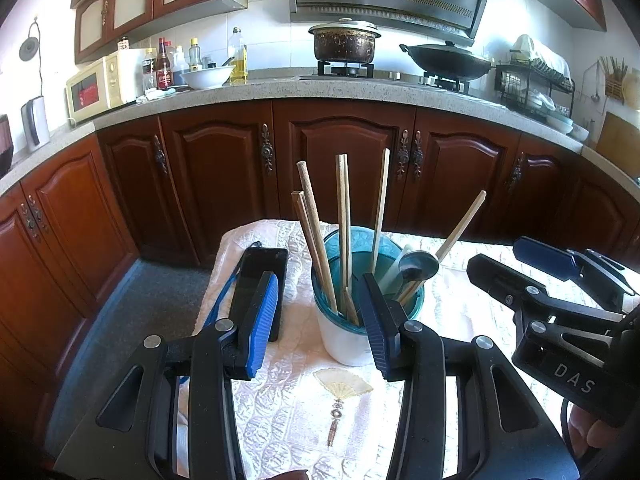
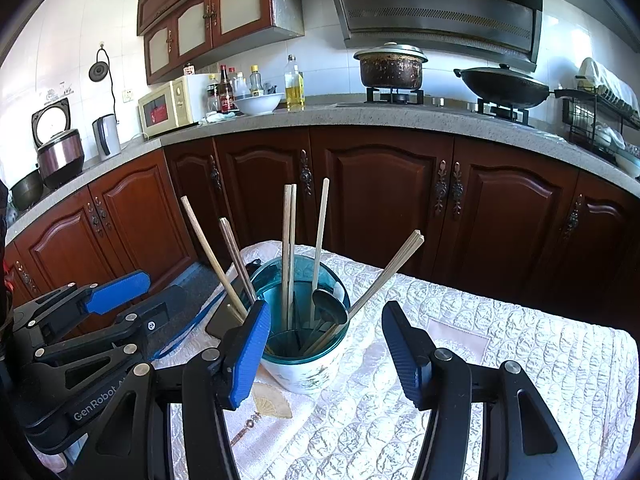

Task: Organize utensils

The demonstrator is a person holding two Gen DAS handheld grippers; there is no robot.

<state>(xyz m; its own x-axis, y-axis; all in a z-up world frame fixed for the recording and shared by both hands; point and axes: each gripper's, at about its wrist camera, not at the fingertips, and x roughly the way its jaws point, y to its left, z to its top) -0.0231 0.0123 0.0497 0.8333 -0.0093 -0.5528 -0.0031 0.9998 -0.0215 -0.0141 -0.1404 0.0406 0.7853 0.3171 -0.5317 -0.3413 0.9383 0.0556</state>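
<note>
A white utensil holder [image 1: 344, 344] [image 2: 308, 376] with a teal see-through rim stands on the cloth-covered table [image 1: 280, 408]. Several wooden chopsticks [image 1: 342, 220] [image 2: 289, 240] and a dark spoon [image 1: 420, 264] [image 2: 330, 306] stand in it. My left gripper [image 1: 318, 320] is open just in front of the holder, and neither pad presses on it. My right gripper [image 2: 326, 354] is open too, with the holder just past its fingers and a gap on the right side. Each gripper shows in the other's view: the right gripper [image 1: 516, 262] and the left gripper [image 2: 140, 300].
A black phone [image 1: 260, 276] [image 2: 224, 320] with a blue strap lies left of the holder, near the table's left edge. Beyond the table runs a row of dark wooden cabinets [image 1: 344, 168] under a stone counter [image 1: 320, 88] with pots, bottles and a microwave.
</note>
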